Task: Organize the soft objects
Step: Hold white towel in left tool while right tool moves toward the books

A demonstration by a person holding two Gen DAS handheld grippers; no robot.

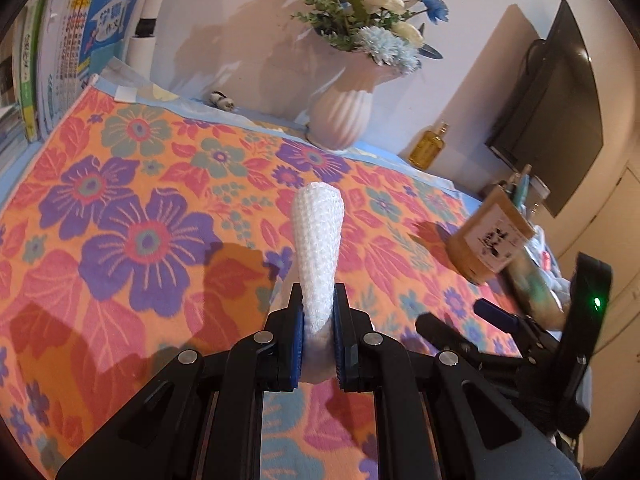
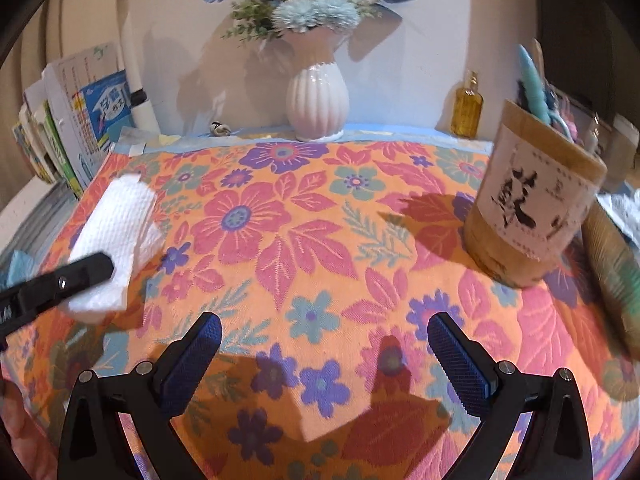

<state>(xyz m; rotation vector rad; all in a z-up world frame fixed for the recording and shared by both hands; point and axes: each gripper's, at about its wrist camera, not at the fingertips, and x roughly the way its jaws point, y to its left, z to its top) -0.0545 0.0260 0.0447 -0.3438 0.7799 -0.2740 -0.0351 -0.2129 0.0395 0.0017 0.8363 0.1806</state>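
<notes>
My left gripper is shut on a folded white cloth, held edge-on above the flowered tablecloth. The same cloth shows at the left of the right wrist view, with a left finger clamped over it. My right gripper is open and empty, low over the front middle of the tablecloth; it shows at the right edge of the left wrist view.
A bamboo holder with pens stands at the right, a combed object beside it. A white vase with flowers and an amber bottle stand at the back wall. Books stand at the left.
</notes>
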